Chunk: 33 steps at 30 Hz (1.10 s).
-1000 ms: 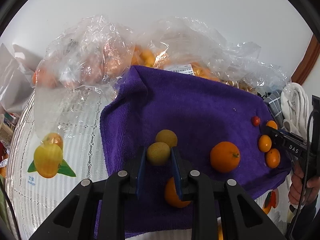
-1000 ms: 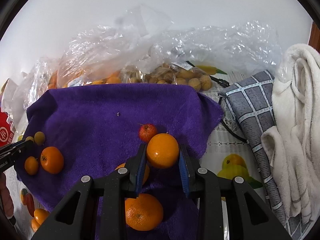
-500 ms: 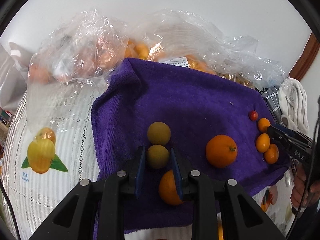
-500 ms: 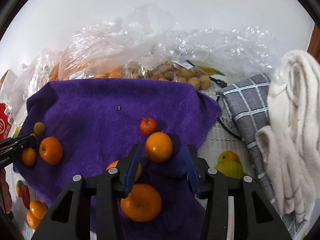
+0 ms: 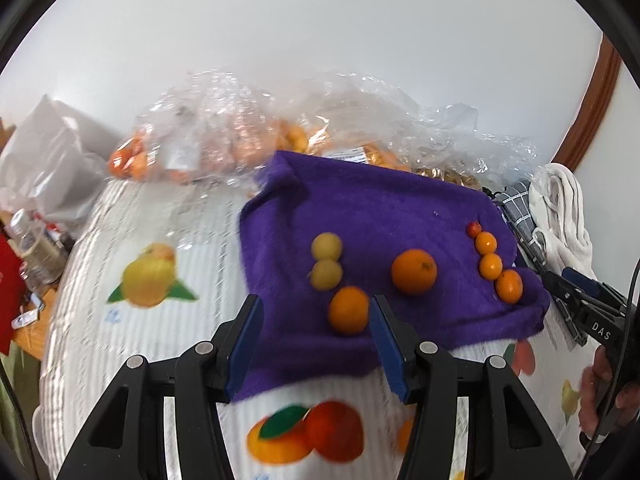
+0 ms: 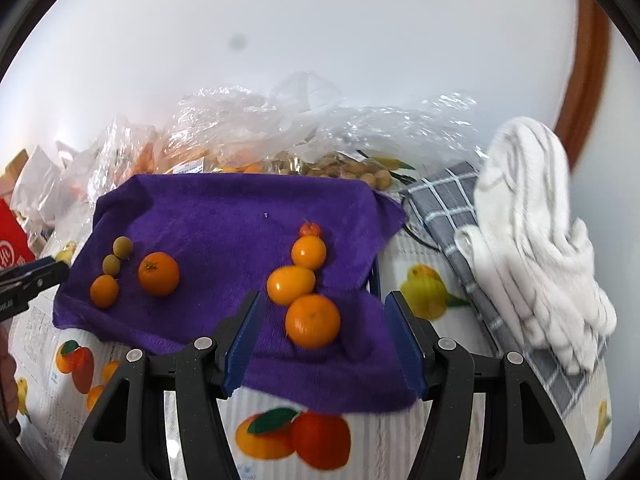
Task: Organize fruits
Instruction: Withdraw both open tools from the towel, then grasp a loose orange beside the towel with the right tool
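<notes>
1. Left wrist view: my left gripper was clenched on a yellow-green fruit a second ago. Now its jaws are opening with nothing pressed between them, and that fruit lies on the purple towel, touching its twin at 12 o'clock. An orange sits at its 5 o'clock, and the big orange lies off at 3 o'clock. I judge this placement done.

2. Right wrist view: my right gripper has likewise let go. Its jaws are opening, and the released orange now stands in a line with the small red fruit at 12 o'clock and two more oranges toward 6 o'clock.

3. Only the right view shows the white cloth in full, and the checked cloth under it. Only the left shows the bottle at 9 o'clock. Bagged fruit remains beyond the towel, so sorting seems unfinished.
</notes>
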{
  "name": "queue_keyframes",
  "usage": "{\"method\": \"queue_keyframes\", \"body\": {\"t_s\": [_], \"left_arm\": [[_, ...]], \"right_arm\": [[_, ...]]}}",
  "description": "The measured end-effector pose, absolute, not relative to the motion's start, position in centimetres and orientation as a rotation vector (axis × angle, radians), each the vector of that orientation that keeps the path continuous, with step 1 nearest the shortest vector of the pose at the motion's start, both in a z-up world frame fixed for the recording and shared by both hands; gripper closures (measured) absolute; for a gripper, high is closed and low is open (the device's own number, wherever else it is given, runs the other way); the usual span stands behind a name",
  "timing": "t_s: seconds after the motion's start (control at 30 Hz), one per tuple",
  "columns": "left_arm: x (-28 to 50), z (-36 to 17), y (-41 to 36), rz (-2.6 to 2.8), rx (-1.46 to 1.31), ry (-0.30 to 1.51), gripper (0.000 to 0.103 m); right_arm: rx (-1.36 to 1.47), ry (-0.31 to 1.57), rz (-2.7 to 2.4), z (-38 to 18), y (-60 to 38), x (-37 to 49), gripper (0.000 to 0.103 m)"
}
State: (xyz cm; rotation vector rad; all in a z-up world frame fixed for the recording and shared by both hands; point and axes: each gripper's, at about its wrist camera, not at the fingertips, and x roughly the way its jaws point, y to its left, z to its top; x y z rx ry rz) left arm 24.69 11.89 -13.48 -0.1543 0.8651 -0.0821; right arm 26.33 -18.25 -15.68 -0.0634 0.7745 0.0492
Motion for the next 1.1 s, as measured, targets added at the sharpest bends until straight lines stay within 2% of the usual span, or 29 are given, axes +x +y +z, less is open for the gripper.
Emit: {"method": "queue_keyframes", "body": {"t_s": [0.13,0.2,0.27,0.6,1.1], "left_arm": [[22.3,-13.8,13.3,-0.059,-0.156,0.867,0.051],[21.4,-14.2,13.7,-0.049,-0.16,0.874,0.051],[20.4,-14.7,14.3,-0.047,-0.167,0.886,0.051],[17.1,-17.2,16.0,-0.034,-0.18,0.936,0.051],[15.6,-19.1,18.5,-0.024,-0.205,0.936,0.051]], "right_arm": [[-0.012,0.817,0.07,-16.6,-18.1,24.8,0.042],[-0.004,0.831,0.083,-17.0,-17.8,24.0,0.051],[-0.002,0.846,0.102,-17.6,-17.3,23.1,0.054],[-0.005,0.897,0.244,-19.2,-12.0,20.9,0.054],[-0.013,0.984,0.365,-21.3,-5.2,23.5,0.049]]}}
